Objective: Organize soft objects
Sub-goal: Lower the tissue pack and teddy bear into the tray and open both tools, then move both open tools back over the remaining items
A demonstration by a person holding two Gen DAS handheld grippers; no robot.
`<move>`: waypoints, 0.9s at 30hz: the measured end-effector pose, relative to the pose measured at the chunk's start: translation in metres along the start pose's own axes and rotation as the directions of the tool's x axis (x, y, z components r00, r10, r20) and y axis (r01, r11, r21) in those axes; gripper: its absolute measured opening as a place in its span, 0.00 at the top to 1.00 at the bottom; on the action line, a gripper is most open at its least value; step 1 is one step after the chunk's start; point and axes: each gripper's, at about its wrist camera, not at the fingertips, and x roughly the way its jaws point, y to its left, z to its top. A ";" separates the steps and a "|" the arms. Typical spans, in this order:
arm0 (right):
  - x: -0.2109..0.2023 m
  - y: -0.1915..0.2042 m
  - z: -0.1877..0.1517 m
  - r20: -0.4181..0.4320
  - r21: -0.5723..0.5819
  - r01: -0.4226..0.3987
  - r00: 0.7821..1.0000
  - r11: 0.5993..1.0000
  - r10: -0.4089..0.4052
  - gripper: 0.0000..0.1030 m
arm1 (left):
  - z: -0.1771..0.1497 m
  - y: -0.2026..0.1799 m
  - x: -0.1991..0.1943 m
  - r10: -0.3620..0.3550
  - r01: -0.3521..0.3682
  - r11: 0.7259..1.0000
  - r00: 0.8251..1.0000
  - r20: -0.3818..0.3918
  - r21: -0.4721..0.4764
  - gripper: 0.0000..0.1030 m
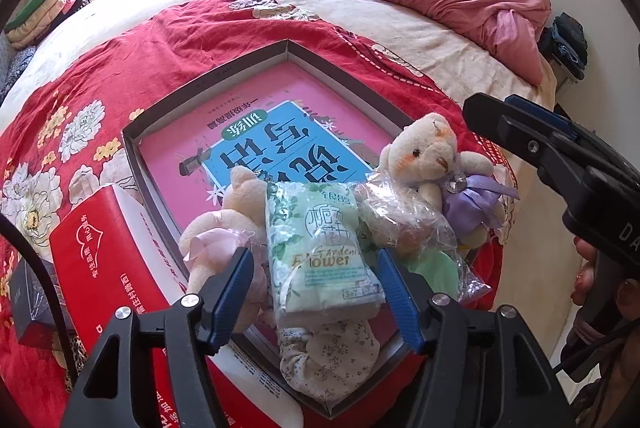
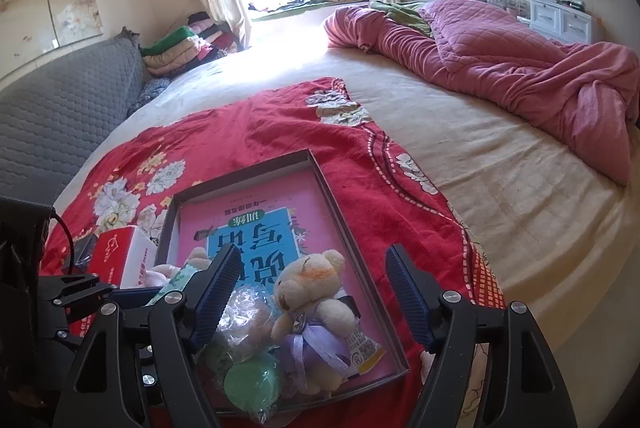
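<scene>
We hold the left gripper tilted steeply down over the near end of the tray, its blue pads standing wide on either side of the tissue pack. The pads do not press the pack; a clear gap shows on each side, so nothing is gripped. The right gripper points down at a shallower angle over the tray's near right corner, jaws also wide and empty, with the purple bear lying below and between the fingers. In the left view the right gripper enters from the right edge, with our fingers wrapped round its handle.

The tray sits on a red floral cloth spread over the bed. A pink book lines the tray floor; its near half is covered by the toys. The tissue pack lies with its long axis running away from us, its printed face up, resting on a floral cloth bundle whose shape we cannot make out. Left of the pack a pink bear lies partly behind the left finger, its face hidden. Right of it a crumpled clear bag holds things we cannot identify, with a green round item under it. The purple bear sits upright against the tray's right wall, head toward the far end, facing us. A red box lies just left of the tray, cut off by the gripper.
</scene>
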 end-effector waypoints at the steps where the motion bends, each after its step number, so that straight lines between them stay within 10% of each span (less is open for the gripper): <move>1: 0.000 0.000 0.000 0.000 -0.001 0.004 1.000 1.000 -0.004 0.26 | 0.000 0.000 -0.001 -0.001 0.001 1.000 1.000 0.002 0.000 0.35; 27: -0.033 0.015 0.008 0.071 0.015 0.035 0.997 0.999 -0.036 0.24 | -0.007 0.016 -0.061 0.027 -0.023 0.999 0.993 0.117 -0.034 0.21</move>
